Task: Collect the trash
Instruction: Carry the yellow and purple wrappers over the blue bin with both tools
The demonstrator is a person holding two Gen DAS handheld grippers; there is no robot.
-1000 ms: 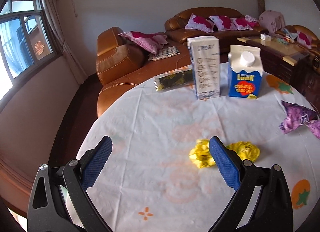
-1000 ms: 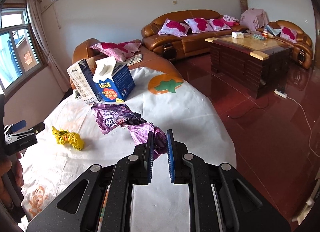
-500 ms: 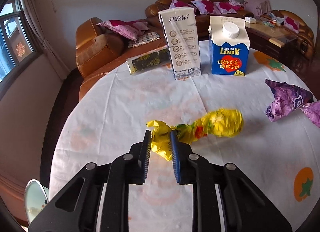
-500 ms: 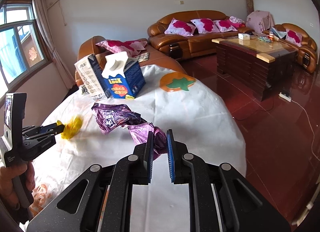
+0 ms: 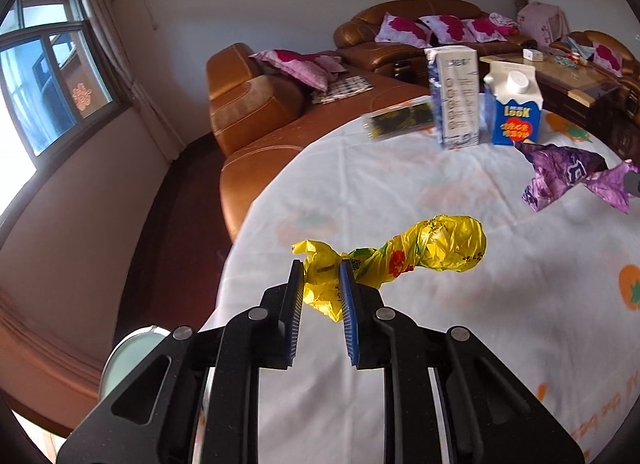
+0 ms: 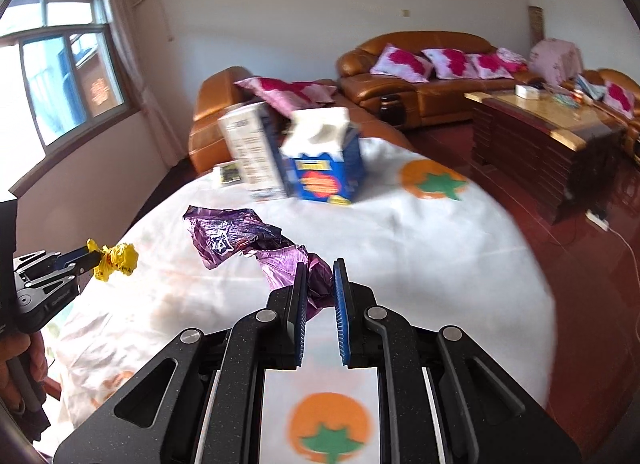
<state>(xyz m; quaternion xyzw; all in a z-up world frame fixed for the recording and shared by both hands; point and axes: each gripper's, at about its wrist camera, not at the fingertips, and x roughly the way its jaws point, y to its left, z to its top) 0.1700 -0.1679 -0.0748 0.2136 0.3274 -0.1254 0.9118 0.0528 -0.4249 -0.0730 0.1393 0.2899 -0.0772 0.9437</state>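
The round table (image 5: 460, 364) under its white cloth with orange fruit prints fills most of the room in front of me. Far across it, around one o'clock from the left claw, stand a tall white carton (image 5: 456, 97) and a blue milk carton (image 5: 514, 105) side by side, with a flat dark packet (image 5: 398, 121) lying just beside the tall one at its nine o'clock.

The purple wrapper (image 6: 240, 234) sprawls mid-table, and the right gripper (image 6: 320, 284) has its blue pads closed narrowly on the near tail of it. Most of it looks to be resting on the cloth.

The left gripper (image 5: 322, 284) is pinched tight on one end of the yellow wrapper (image 5: 400, 256), which sticks out toward two o'clock, seemingly lifted clear of the table. A pale round rim (image 5: 128, 352), perhaps a bin, peeks out low at eight o'clock off the table edge.

To my eye, both pieces are being carried off. Crinkly film slips easily, so I'd keep both squeezes firm, lift the purple one straight up before swinging, and open only once right over the container.
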